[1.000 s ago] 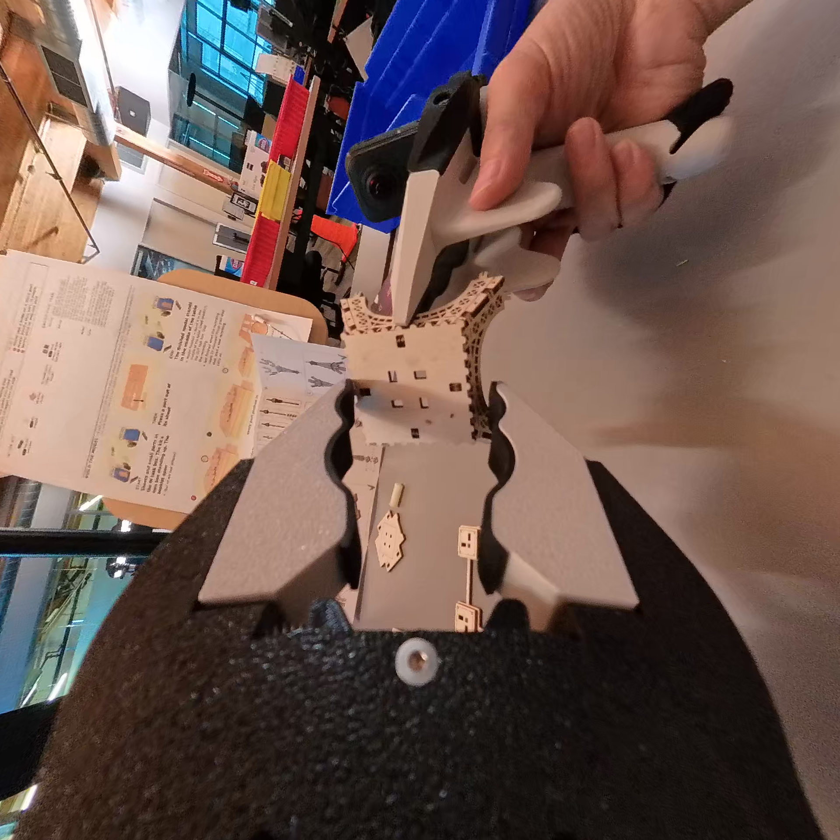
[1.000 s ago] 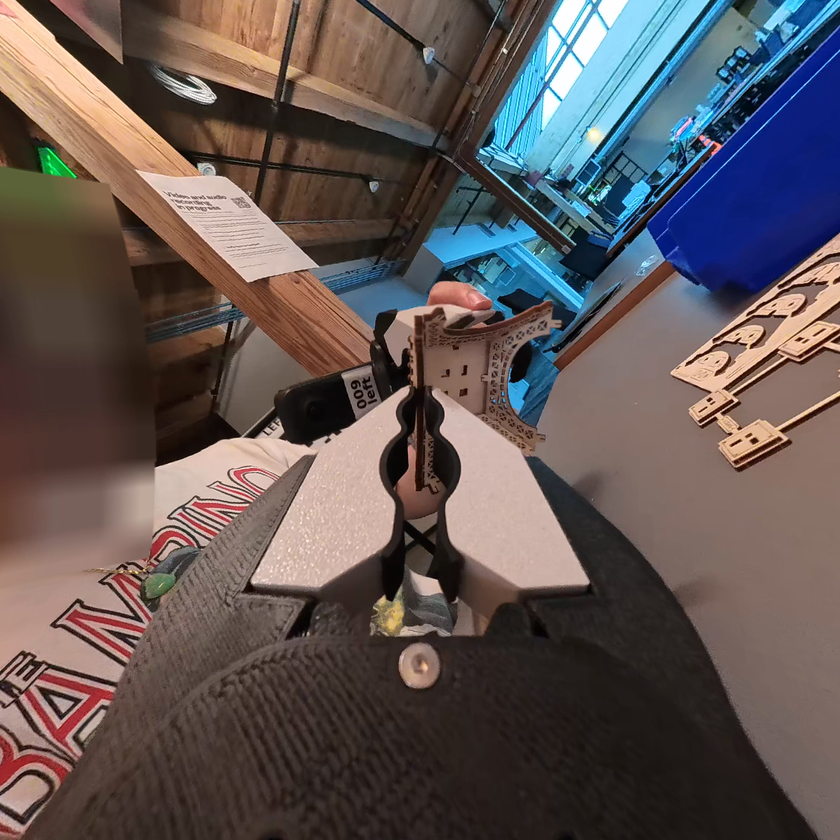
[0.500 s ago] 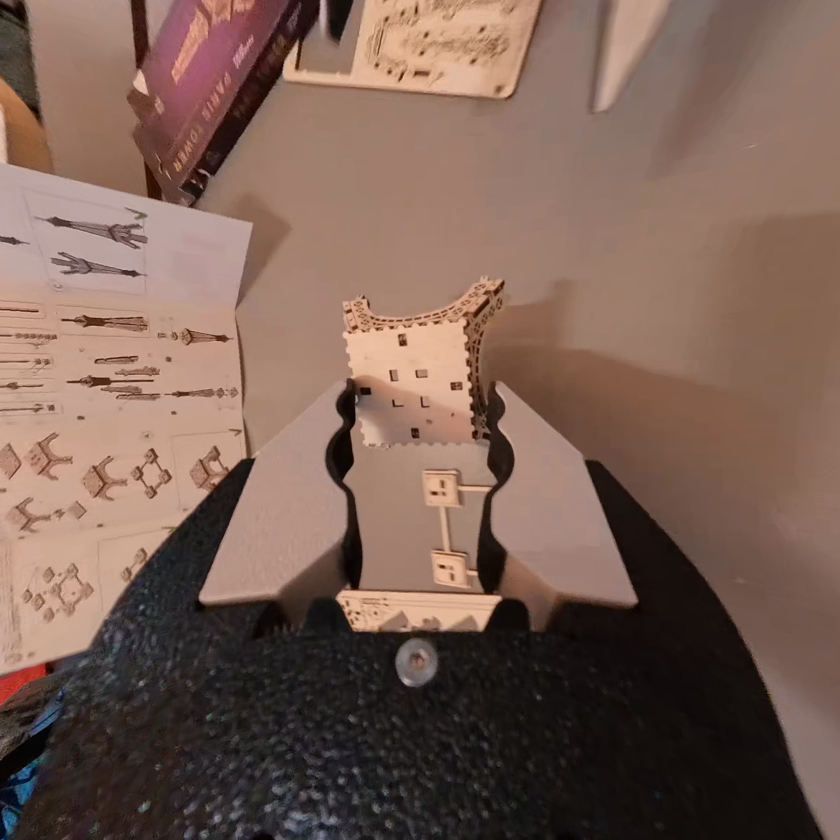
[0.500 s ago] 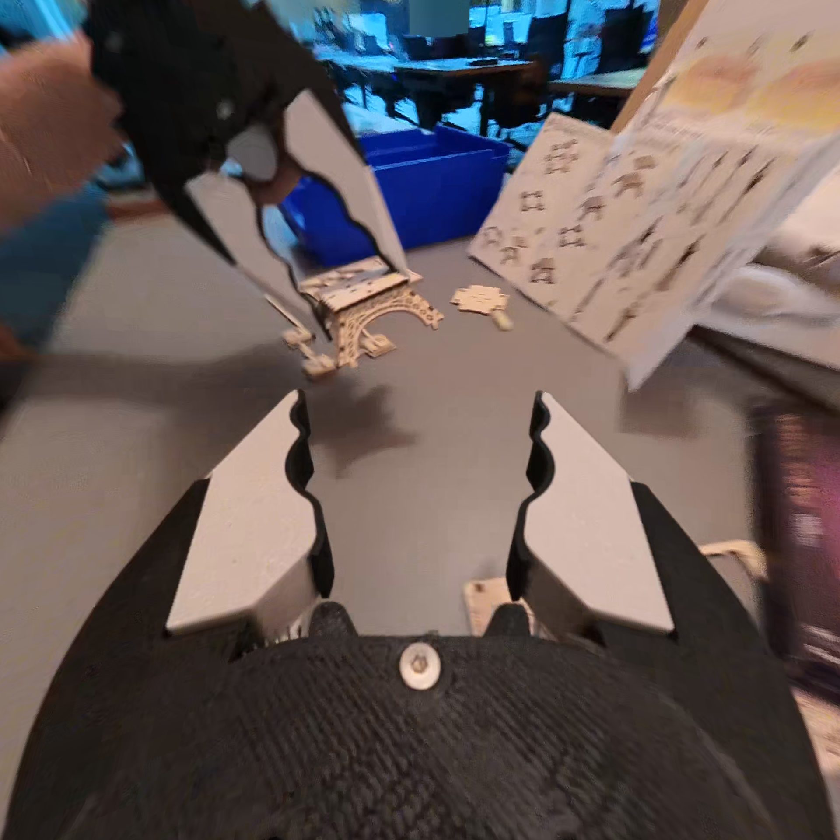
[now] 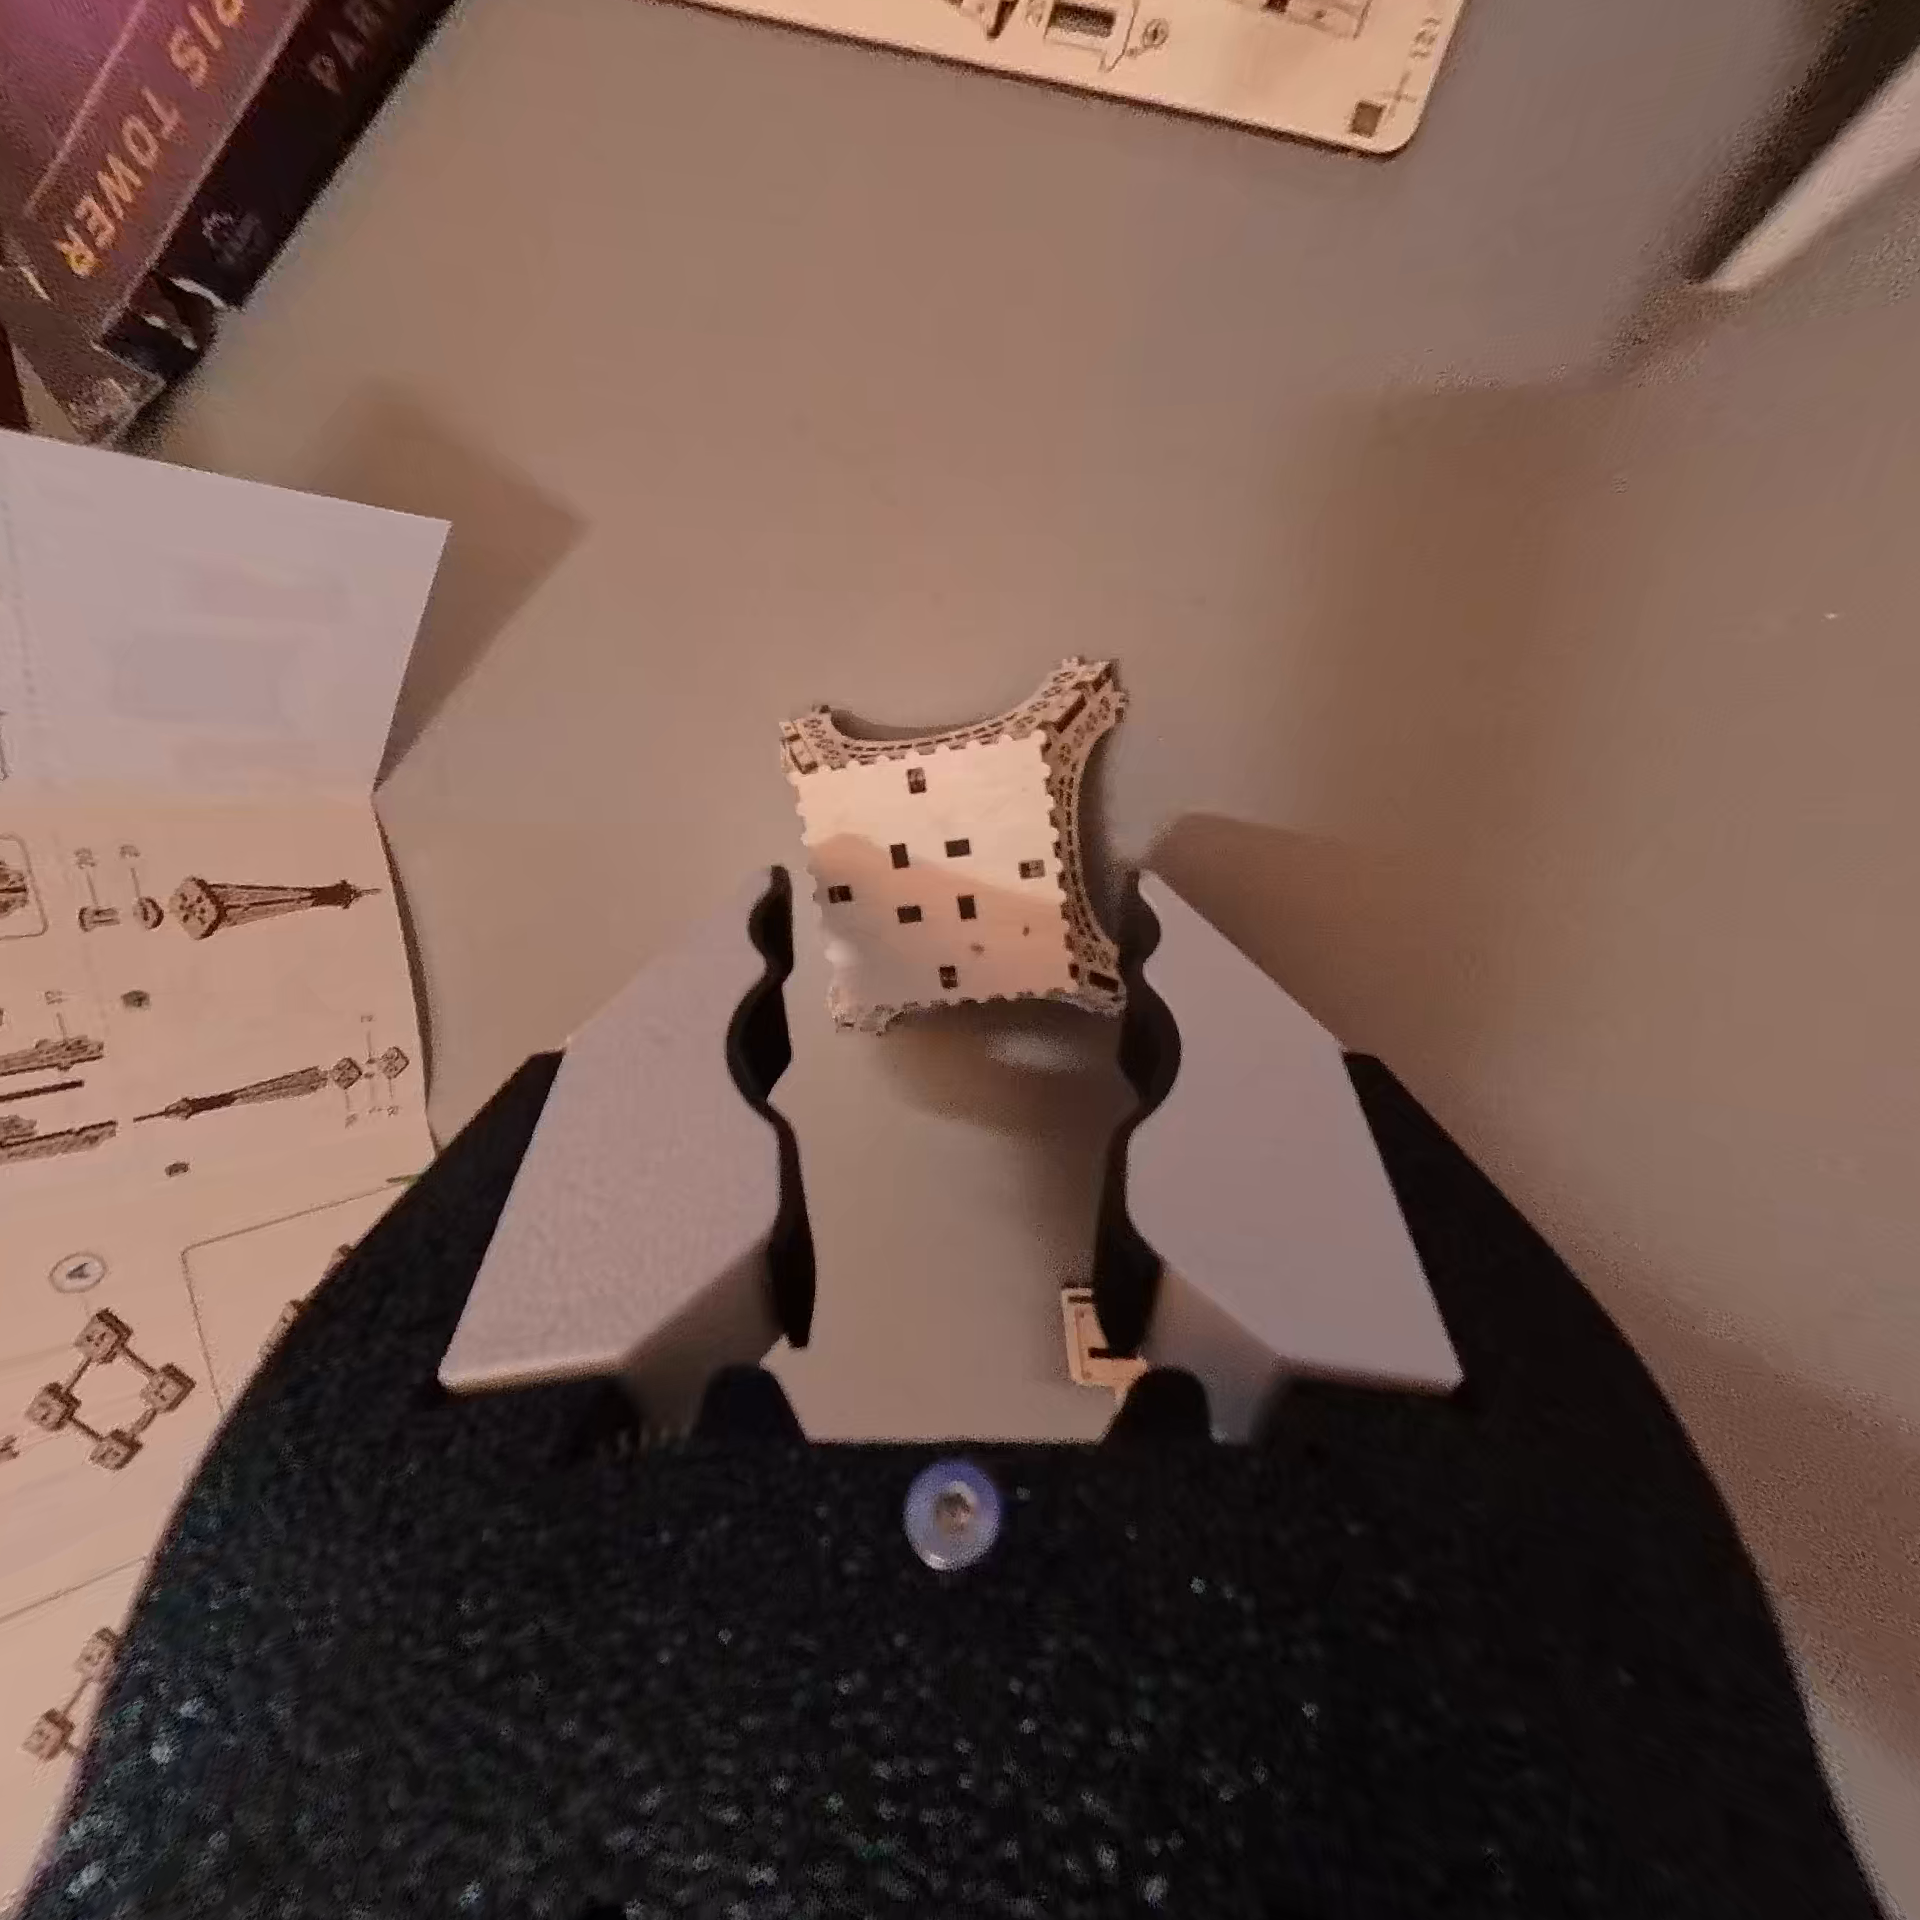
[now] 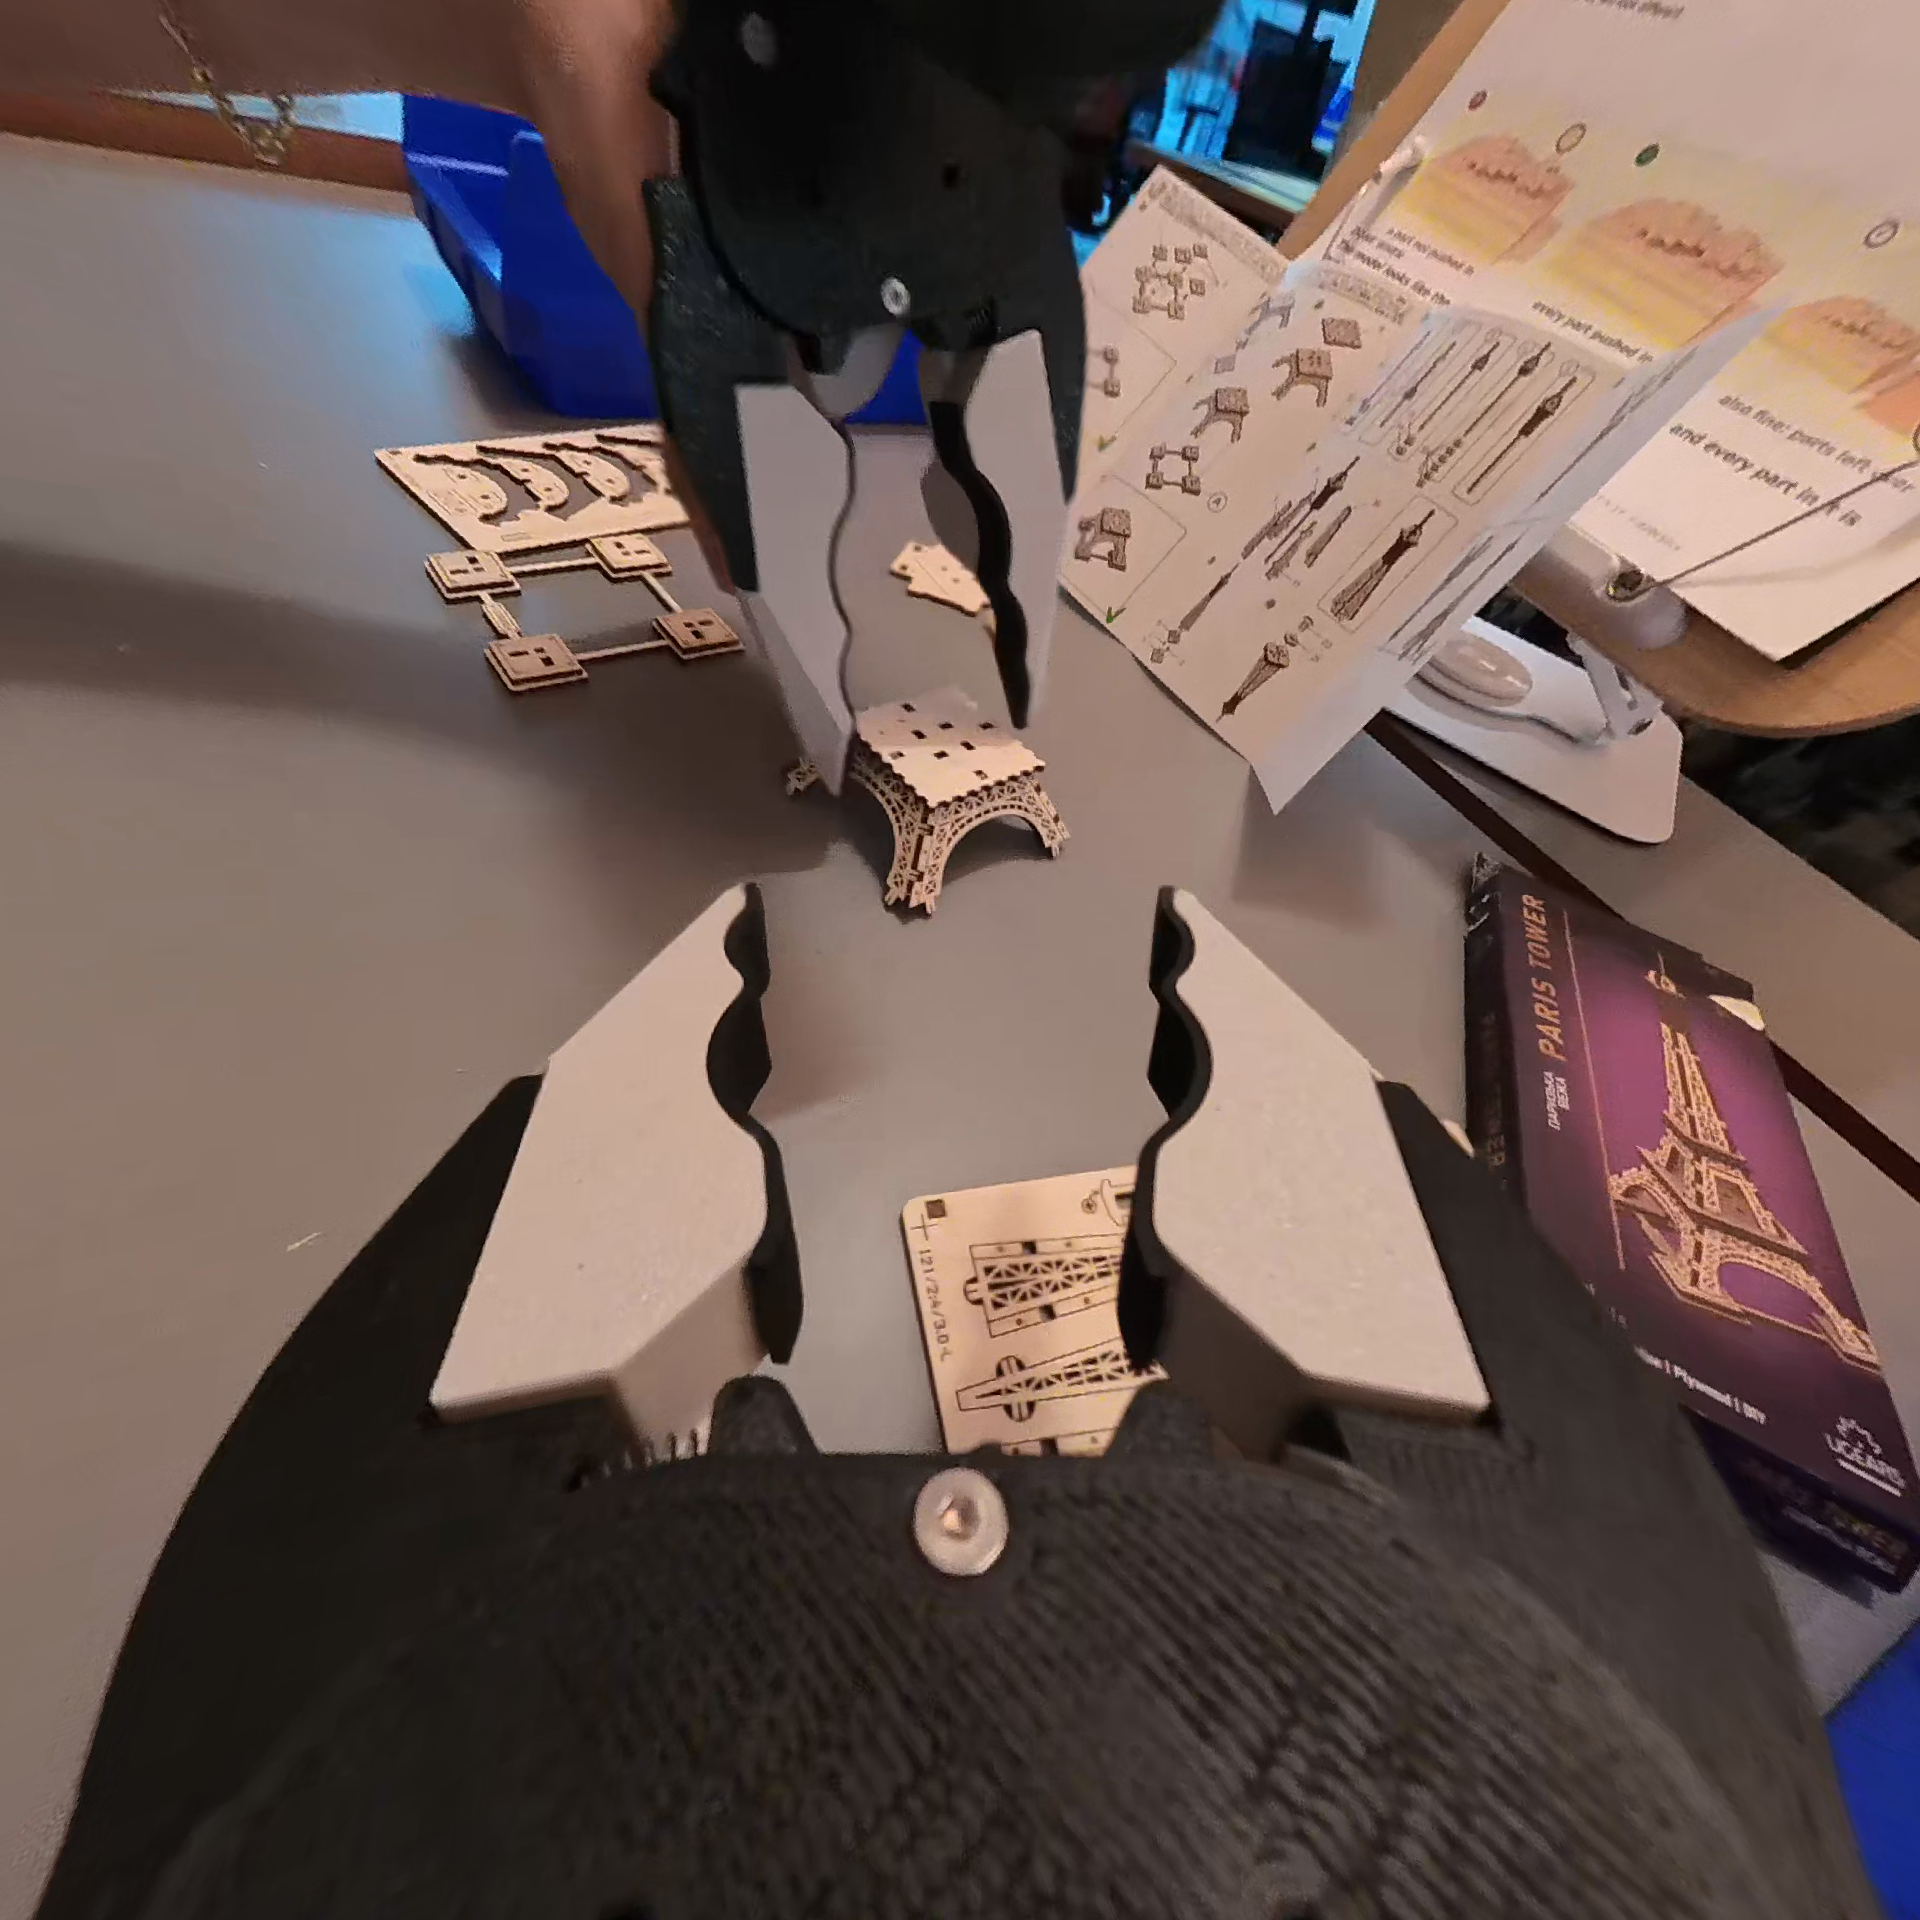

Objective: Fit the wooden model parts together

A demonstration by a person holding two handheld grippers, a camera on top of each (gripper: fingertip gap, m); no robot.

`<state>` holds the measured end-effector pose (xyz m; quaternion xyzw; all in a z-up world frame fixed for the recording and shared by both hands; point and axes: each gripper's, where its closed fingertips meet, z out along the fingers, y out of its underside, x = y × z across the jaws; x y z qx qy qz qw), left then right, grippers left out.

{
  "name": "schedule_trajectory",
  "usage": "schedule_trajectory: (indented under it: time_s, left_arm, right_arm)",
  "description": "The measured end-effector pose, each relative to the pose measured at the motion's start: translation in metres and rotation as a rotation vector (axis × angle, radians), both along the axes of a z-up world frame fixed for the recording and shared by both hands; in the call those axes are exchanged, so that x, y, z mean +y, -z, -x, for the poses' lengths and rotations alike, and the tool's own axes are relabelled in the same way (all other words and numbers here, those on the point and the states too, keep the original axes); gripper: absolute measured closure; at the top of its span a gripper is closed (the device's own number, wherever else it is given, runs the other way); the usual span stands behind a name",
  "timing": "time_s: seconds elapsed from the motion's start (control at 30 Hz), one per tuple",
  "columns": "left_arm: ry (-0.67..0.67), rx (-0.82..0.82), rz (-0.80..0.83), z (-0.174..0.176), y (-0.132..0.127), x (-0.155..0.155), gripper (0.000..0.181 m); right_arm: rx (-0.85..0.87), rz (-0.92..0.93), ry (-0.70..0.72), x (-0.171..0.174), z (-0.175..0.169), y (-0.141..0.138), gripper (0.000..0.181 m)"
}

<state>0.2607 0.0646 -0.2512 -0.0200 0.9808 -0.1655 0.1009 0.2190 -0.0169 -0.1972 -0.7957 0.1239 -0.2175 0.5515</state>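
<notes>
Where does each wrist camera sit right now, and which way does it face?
Left wrist view: on the left gripper, looking steeply down at the arched wooden tower base on the grey table; own open fingers show.
Right wrist view: on the right gripper, looking low across the table; own open fingers, left gripper and a hand show.
Shared: the tower base.

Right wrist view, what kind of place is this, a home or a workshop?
Probably a shared workshop or maker space, not a home. A grey table holds a wooden model kit: the tower base, a cut-out sheet, the kit box and propped instructions. Blue bins and more desks stand behind.
</notes>
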Motion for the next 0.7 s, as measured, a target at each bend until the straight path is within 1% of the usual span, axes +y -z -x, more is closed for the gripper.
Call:
schedule_trajectory:
  time_s: [0.03, 0.1, 0.17, 0.23, 0.27, 0.3, 0.33, 0.37, 0.4, 0.47, 0.5, 0.53, 0.63, 0.7]
  left_arm:
    - [-0.013, -0.016, 0.027, 0.000, -0.003, 0.002, 0.119]
    - [-0.086, -0.057, 0.099, 0.000, -0.017, 0.012, 0.104]
    - [-0.147, -0.098, 0.236, 0.004, -0.035, 0.027, 0.104]
    - [-0.258, -0.185, 0.360, 0.002, -0.048, 0.054, 0.104]
    - [-0.334, -0.245, 0.416, -0.001, -0.053, 0.071, 0.109]
    - [-0.414, -0.316, 0.464, -0.005, -0.057, 0.088, 0.110]
    - [-0.491, -0.413, 0.508, -0.010, -0.064, 0.105, 0.110]
    - [-0.555, -0.532, 0.547, -0.013, -0.072, 0.121, 0.114]
    - [-0.591, -0.643, 0.580, -0.012, -0.080, 0.134, 0.118]
    - [-0.607, -0.853, 0.621, -0.004, -0.091, 0.146, 0.123]
    - [-0.574, -0.933, 0.607, 0.003, -0.093, 0.145, 0.128]
    - [-0.525, -0.985, 0.561, 0.009, -0.092, 0.140, 0.129]
    - [-0.423, -1.062, 0.374, 0.014, -0.085, 0.121, 0.125]
    - [-0.398, -1.058, 0.279, 0.014, -0.074, 0.110, 0.123]
  right_arm:
    - [0.004, 0.006, 0.006, 0.000, -0.001, 0.002, 0.108]
    - [0.009, 0.012, 0.015, -0.001, 0.000, 0.003, 0.108]
    - [0.001, 0.016, 0.034, -0.002, 0.000, 0.002, 0.107]
    - [-0.002, 0.030, 0.056, -0.002, 0.000, 0.003, 0.107]
    - [0.001, 0.044, 0.076, -0.002, -0.002, 0.005, 0.108]
    - [0.002, 0.062, 0.088, 0.000, -0.003, 0.007, 0.107]
    - [-0.004, 0.081, 0.093, 0.002, -0.002, 0.008, 0.106]
    - [-0.020, 0.100, 0.120, 0.002, -0.004, 0.008, 0.106]
    - [-0.041, 0.119, 0.152, 0.003, -0.007, 0.009, 0.103]
    - [-0.071, 0.140, 0.188, 0.007, -0.009, 0.011, 0.103]
    - [-0.087, 0.131, 0.212, 0.009, -0.012, 0.011, 0.102]
    - [-0.103, 0.116, 0.233, 0.010, -0.014, 0.010, 0.101]
    - [-0.111, 0.109, 0.276, 0.009, -0.019, 0.012, 0.098]
    - [-0.147, 0.124, 0.313, 0.006, -0.024, 0.010, 0.095]
